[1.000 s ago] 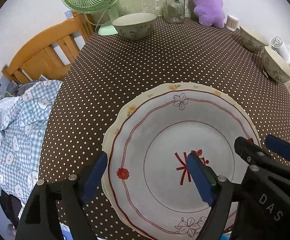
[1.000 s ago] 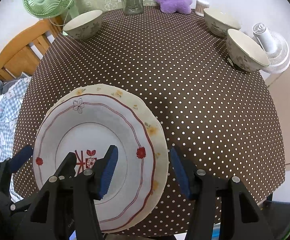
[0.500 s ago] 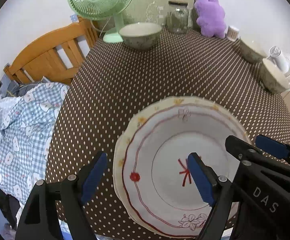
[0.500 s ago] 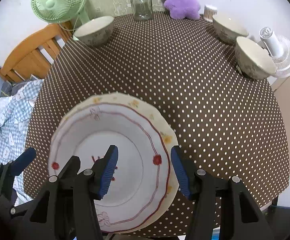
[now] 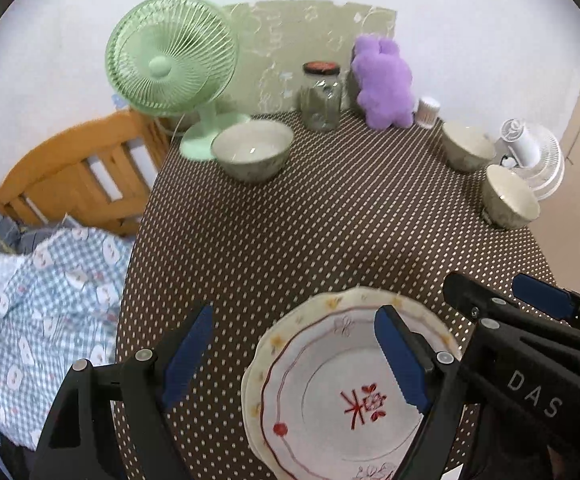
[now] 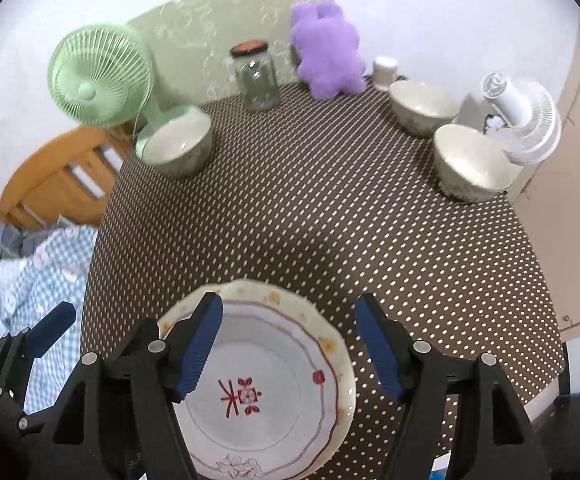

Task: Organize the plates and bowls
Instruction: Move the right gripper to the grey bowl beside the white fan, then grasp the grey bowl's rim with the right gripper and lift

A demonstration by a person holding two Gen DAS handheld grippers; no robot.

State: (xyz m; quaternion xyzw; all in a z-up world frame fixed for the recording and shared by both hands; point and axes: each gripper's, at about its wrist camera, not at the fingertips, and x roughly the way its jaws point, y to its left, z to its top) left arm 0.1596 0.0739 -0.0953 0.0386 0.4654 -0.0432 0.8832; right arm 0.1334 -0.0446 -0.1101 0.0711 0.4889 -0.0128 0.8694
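Two stacked plates, a red-rimmed white plate (image 5: 330, 396) on a yellow-flowered one, lie at the near edge of the brown dotted table (image 5: 330, 232); the stack also shows in the right wrist view (image 6: 266, 392). My left gripper (image 5: 294, 360) is open and empty above the stack's left side. My right gripper (image 6: 290, 348) is open and empty above the stack. Three bowls stand apart: one at the far left (image 5: 252, 154) (image 6: 178, 148), two at the far right (image 5: 466, 146) (image 5: 510, 196) (image 6: 424, 106) (image 6: 470, 162).
A green fan (image 5: 172, 56), a glass jar (image 5: 320, 96), a purple plush toy (image 5: 384, 82) and a small white cup (image 5: 428, 111) stand along the back. A white fan (image 6: 524, 118) is at the far right. A wooden bed frame (image 5: 74, 176) is left of the table.
Both grippers have pulled back and tilted up from the plate stack. The stack now sits lower in both views and more of the table and back wall shows. Both stay open.
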